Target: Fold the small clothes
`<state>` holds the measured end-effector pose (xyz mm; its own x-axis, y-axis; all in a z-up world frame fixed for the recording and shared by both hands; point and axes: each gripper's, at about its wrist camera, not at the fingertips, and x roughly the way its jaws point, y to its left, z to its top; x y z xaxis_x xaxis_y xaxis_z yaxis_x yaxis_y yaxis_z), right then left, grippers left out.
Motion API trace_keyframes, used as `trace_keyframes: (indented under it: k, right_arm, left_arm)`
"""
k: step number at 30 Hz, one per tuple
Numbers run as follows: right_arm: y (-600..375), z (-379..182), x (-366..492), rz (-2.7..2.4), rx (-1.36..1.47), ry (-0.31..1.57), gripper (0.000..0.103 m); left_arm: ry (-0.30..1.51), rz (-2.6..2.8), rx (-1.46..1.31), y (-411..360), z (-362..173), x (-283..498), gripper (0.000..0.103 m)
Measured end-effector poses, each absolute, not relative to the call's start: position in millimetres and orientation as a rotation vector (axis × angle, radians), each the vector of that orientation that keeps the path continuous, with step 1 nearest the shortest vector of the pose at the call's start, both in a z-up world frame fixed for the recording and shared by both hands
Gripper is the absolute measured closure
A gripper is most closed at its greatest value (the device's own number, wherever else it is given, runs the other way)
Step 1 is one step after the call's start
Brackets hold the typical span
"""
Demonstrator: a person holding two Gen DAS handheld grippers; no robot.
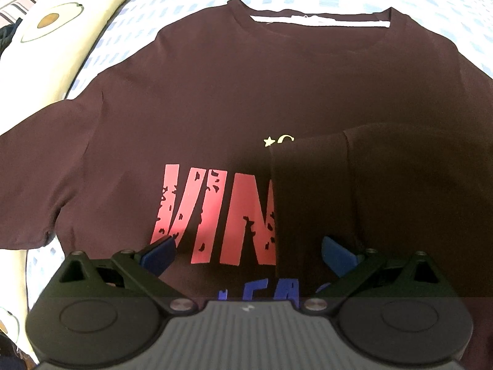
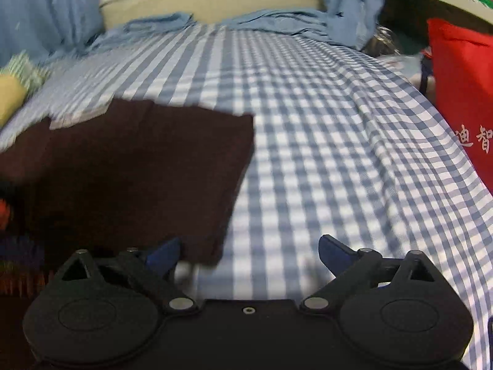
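**One side folded in, the other sleeve still out**

The dark T-shirt (image 1: 191,98) lies face up on the checked bed sheet (image 2: 323,129), one side already folded over its print. The left tongs (image 1: 246,246) hover wide open above the lettering, holding nothing; the right tongs (image 2: 246,252) gape empty beside the folded edge. The loose fold could slip open if a tong brushes it. A patterned pillow (image 1: 55,37) crowds the unfolded sleeve; a red bag (image 2: 459,92) sits at the bed's edge.
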<state>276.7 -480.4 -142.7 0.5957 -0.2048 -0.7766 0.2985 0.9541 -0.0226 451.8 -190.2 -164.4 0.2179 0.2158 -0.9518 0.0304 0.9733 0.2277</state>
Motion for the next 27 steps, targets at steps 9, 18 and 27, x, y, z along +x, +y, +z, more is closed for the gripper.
trace_keyframes:
  k: [9,18,27]
  right_arm:
    - [-466.9,-171.4,293.3,-0.472,0.095,0.852,0.007]
    - [-500.3,-172.5,287.3,-0.604,0.207,0.841,0.007]
    - [-492.5,-153.1,255.9,-0.478,0.230,0.847,0.005]
  left_arm:
    - [1.341,0.119,0.244,-195.9,-162.7,443.4,0.001]
    - [1.350,0.100,0.279,-208.7,-170.5,434.3,0.001]
    - [1.351,0.107,0.257,-207.3,-169.6,434.4,0.001]
